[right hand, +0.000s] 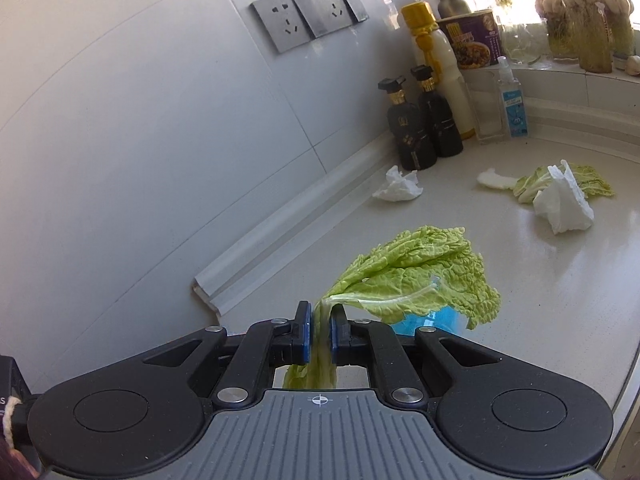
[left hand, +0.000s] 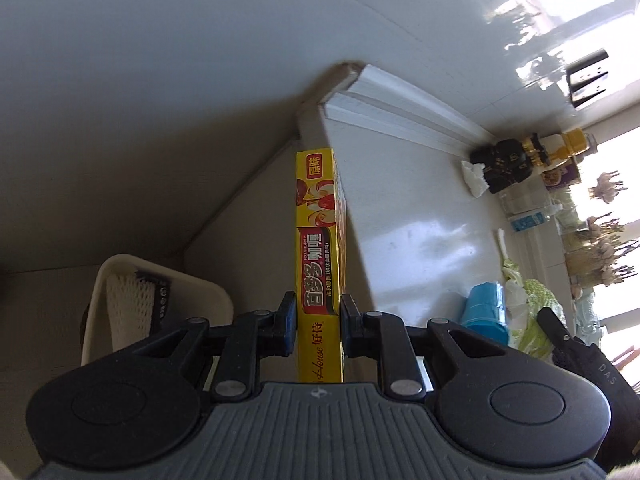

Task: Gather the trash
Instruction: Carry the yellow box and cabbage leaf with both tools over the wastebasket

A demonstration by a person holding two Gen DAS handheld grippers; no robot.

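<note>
My left gripper [left hand: 318, 322] is shut on a yellow curry box [left hand: 318, 236] and holds it off the left end of the white counter [left hand: 420, 216]. A cream waste bin [left hand: 98, 304] with a white foam net and a black wrapper inside sits below left of it. My right gripper [right hand: 320, 330] is shut on a green cabbage leaf [right hand: 416, 276], held above a blue cup [right hand: 424, 322] on the counter [right hand: 540, 300]. A crumpled tissue [right hand: 398, 188] lies by the wall. Another tissue [right hand: 564, 202] lies on a second cabbage leaf [right hand: 580, 178].
Two black bottles [right hand: 428, 124], a white sauce bottle [right hand: 440, 68], a noodle cup [right hand: 474, 38] and a clear spray bottle [right hand: 512, 100] stand at the back corner. Wall sockets [right hand: 308, 14] sit above. Garlic bunches [right hand: 580, 4] line the sill.
</note>
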